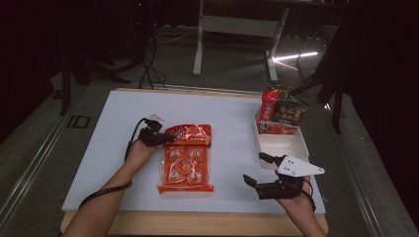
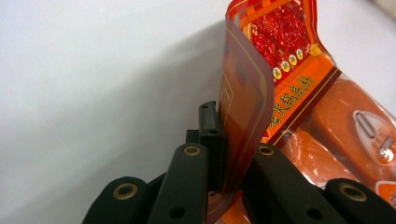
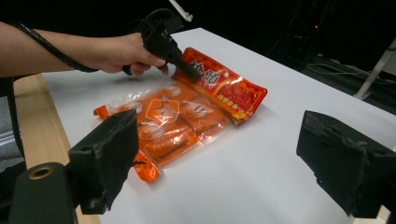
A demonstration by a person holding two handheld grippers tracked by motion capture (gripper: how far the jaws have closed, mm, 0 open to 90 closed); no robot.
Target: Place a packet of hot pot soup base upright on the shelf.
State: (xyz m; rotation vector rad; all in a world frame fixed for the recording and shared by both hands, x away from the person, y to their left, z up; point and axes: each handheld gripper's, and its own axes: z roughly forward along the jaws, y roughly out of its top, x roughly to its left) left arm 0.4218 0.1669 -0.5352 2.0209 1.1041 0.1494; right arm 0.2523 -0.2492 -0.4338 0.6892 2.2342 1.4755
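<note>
The left claw [image 1: 165, 138] is pinching the top-left edge of the orange snack bag [image 1: 187, 159], which is lying mid-desk with its long axis running 12 to 6. The right claw [image 1: 257, 170] is waiting wide and empty at the bag's 3 o'clock, the farther of the two.

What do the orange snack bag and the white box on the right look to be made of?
Orange snack bag: thin glossy plastic film, partly clear; its top edge curls where the left gripper pinches it. White box: probably smooth rigid plastic, with matte, even walls.
</note>
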